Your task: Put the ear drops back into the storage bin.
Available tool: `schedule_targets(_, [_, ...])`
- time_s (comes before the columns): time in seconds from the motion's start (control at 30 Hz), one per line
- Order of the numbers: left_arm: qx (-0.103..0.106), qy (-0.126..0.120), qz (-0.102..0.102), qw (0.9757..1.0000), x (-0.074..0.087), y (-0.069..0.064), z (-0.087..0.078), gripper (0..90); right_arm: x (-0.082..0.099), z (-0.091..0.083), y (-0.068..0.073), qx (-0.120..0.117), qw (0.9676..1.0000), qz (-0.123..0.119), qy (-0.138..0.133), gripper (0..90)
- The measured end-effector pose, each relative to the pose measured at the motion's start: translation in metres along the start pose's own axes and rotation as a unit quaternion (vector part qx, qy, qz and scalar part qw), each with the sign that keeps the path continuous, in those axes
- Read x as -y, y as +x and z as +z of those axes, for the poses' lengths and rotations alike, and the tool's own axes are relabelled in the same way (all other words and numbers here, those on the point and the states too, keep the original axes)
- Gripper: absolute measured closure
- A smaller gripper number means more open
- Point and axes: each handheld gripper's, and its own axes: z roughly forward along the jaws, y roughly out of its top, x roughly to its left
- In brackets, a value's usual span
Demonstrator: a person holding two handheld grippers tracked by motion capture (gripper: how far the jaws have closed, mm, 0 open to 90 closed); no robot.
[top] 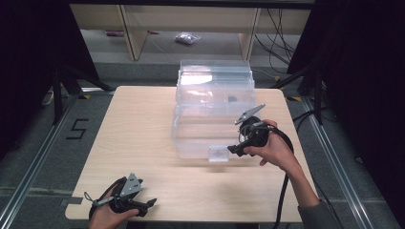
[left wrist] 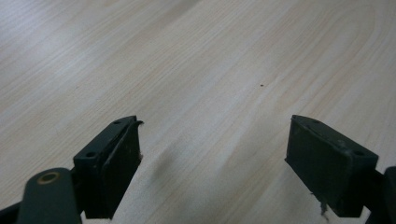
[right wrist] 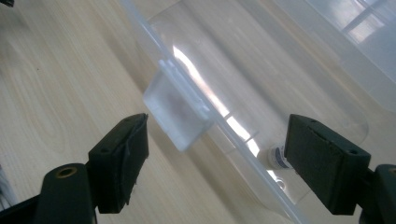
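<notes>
Right gripper (top: 235, 149): your jaws spread beside the clear box's (top: 212, 112) front latch (top: 218, 154), ready to pinch | left gripper (top: 152, 203): spread, parked at table's (top: 138, 138) near-left corner.

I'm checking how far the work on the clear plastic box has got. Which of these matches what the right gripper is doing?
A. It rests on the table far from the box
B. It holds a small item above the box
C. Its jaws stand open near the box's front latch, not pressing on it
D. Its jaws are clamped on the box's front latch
C: in the right gripper view the right gripper has its jaws spread wide, with the latch of the clear plastic box just ahead and untouched.
</notes>
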Motion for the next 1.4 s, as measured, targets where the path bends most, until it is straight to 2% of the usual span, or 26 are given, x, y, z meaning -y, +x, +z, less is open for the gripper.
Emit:
schedule_targets(0.03, [0.0, 0.0, 0.0, 1.0, 0.0, 0.0, 0.0, 17.3, 0.0, 0.0, 0.001, -0.005, 1.0, 0.005, -0.001, 22.9])
schedule_targets(0.13, [0.0, 0.0, -0.001, 1.0, 0.0, 0.0, 0.0, 17.3, 0.002, -0.001, 0.004, -0.001, 1.0, 0.001, -0.005, 22.8])
schedule_targets(0.17, [0.0, 0.003, 0.006, 1.0, 0.0, 0.001, -0.001, 17.3, 0.003, -0.001, 0.007, -0.004, 0.9999, 0.012, -0.003, 22.7])
schedule_targets(0.4, [0.0, 0.0, 0.0, 1.0, 0.0, 0.0, 0.0, 17.3, 0.012, 0.001, 0.013, -0.012, 0.9996, 0.011, -0.025, 22.4])
schedule_targets(0.43, [0.0, 0.0, 0.0, 1.0, 0.0, 0.0, 0.0, 17.3, 0.014, 0.002, 0.013, -0.009, 0.9996, 0.003, -0.027, 22.4])
schedule_targets(0.47, [0.0, 0.0, -0.001, 1.0, 0.0, 0.0, 0.0, 17.3, 0.015, 0.002, 0.015, -0.017, 0.9994, 0.009, -0.028, 22.4])
schedule_targets(0.5, [-0.001, 0.004, 0.01, 0.9999, 0.0, 0.002, 0.0, 17.3, 0.017, 0.003, 0.016, -0.021, 0.9993, 0.002, -0.03, 22.4])
schedule_targets(0.6, [0.001, 0.0, 0.005, 1.0, 0.0, 0.001, 0.0, 17.3, 0.021, 0.005, 0.02, -0.02, 0.9989, 0.015, -0.039, 22.4])
schedule_targets(0.63, [-0.001, 0.002, 0.002, 1.0, 0.0, 0.0, 0.0, 17.3, 0.024, 0.007, 0.022, -0.02, 0.9985, 0.009, -0.051, 22.4])
schedule_targets(0.67, [-0.001, 0.0, 0.0, 1.0, 0.0, 0.0, 0.0, 17.3, 0.024, 0.007, 0.022, -0.02, 0.9985, 0.009, -0.051, 22.4])
schedule_targets(0.7, [0.0, 0.0, 0.0, 1.0, 0.0, 0.0, 0.0, 17.3, 0.024, 0.005, 0.024, -0.024, 0.9985, 0.029, -0.039, 22.4])
schedule_targets(0.73, [0.0, 0.0, 0.0, 1.0, 0.0, 0.0, 0.0, 17.3, 0.027, 0.009, 0.023, -0.02, 0.9984, -0.002, -0.053, 22.4])
schedule_targets(0.77, [-0.002, 0.002, 0.003, 1.0, 0.0, 0.0, 0.0, 17.3, 0.027, 0.009, 0.023, -0.02, 0.9984, -0.002, -0.053, 22.4])
schedule_targets(0.8, [-0.001, -0.004, 0.004, 1.0, 0.0, 0.0, 0.0, 17.3, 0.027, 0.007, 0.025, -0.021, 0.9986, 0.019, -0.046, 22.4])
schedule_targets(0.83, [0.001, -0.003, 0.003, 1.0, 0.0, 0.0, 0.0, 17.3, 0.029, 0.009, 0.024, -0.021, 0.9985, 0.002, -0.051, 22.4])
schedule_targets(0.97, [0.002, -0.004, 0.003, 1.0, 0.0, 0.0, 0.0, 17.3, 0.034, 0.012, 0.023, -0.018, 0.9976, -0.003, -0.067, 22.3])
schedule_targets(1.1, [0.003, -0.004, 0.003, 1.0, 0.0, 0.0, 0.0, 17.3, 0.038, 0.013, 0.025, -0.011, 0.9971, 0.004, -0.076, 22.1])
schedule_targets(1.13, [0.003, -0.004, 0.003, 1.0, 0.0, 0.0, 0.0, 17.3, 0.039, 0.013, 0.025, -0.019, 0.9972, 0.004, -0.072, 22.1])
schedule_targets(1.17, [0.003, 0.0, 0.008, 1.0, 0.0, 0.0, -0.001, 17.3, 0.041, 0.014, 0.026, -0.014, 0.9967, 0.005, -0.08, 22.1])
schedule_targets(1.2, [0.007, 0.007, 0.017, 0.9998, -0.001, 0.001, -0.002, 17.3, 0.042, 0.014, 0.027, -0.019, 0.997, 0.004, -0.075, 22.1])
schedule_targets(1.23, [0.003, -0.005, 0.003, 1.0, -0.001, -0.001, -0.001, 17.3, 0.044, 0.014, 0.027, -0.02, 0.9969, 0.001, -0.076, 22.0])
schedule_targets(1.4, [0.003, -0.004, 0.004, 1.0, 0.0, 0.0, -0.001, 17.3, 0.049, 0.018, 0.032, -0.017, 0.9961, 0.006, -0.087, 21.9])
